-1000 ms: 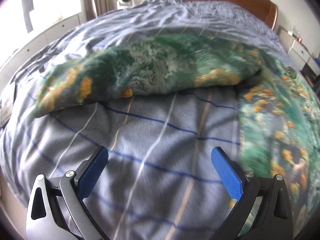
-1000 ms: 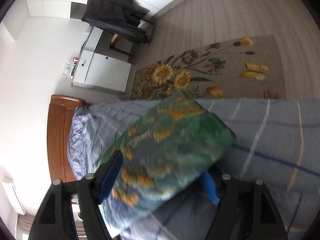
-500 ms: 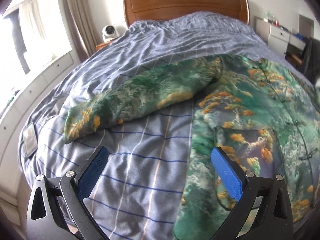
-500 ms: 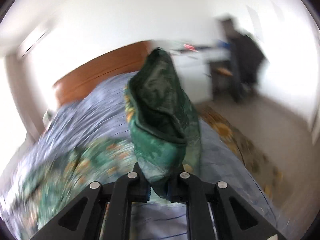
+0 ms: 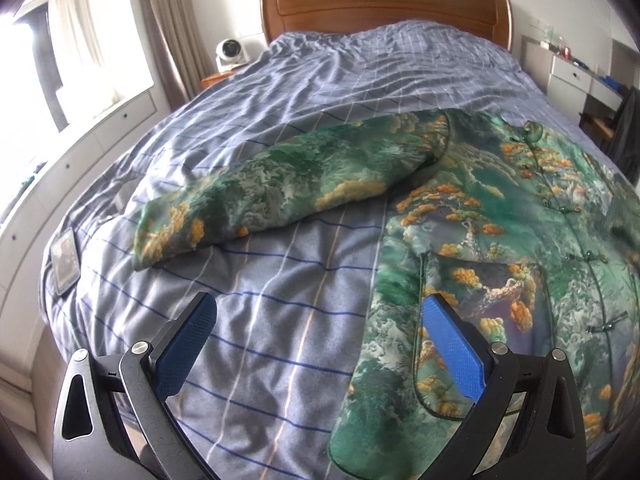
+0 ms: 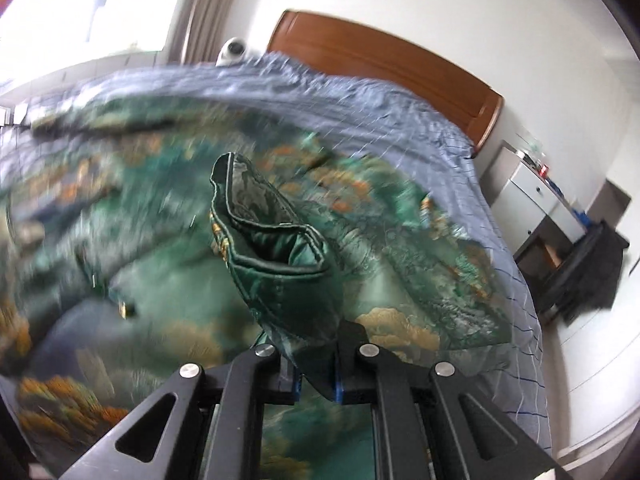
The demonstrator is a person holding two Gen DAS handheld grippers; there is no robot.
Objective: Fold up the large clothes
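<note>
A green jacket [image 5: 520,248] with orange and white print lies spread on the bed, front up with knot buttons down its middle. Its one sleeve [image 5: 280,196] stretches out to the left over the blue checked duvet [image 5: 280,320]. My left gripper [image 5: 320,344] is open and empty, above the jacket's near left hem. My right gripper [image 6: 316,380] is shut on the other sleeve's cuff [image 6: 272,240] and holds it raised over the jacket's body [image 6: 400,280]. The open cuff end stands up in front of the camera.
A phone [image 5: 64,260] lies at the duvet's left edge. A wooden headboard [image 5: 384,4] stands at the far end, with a small white fan [image 5: 230,50] to its left. White cabinets [image 5: 80,140] run along the left; a desk and dark chair [image 6: 580,260] stand at right.
My right gripper shut on the sleeve cuff, lifted it and swung it over the jacket's body. My left gripper pulled back and turned right, still open, so more of the jacket shows.
</note>
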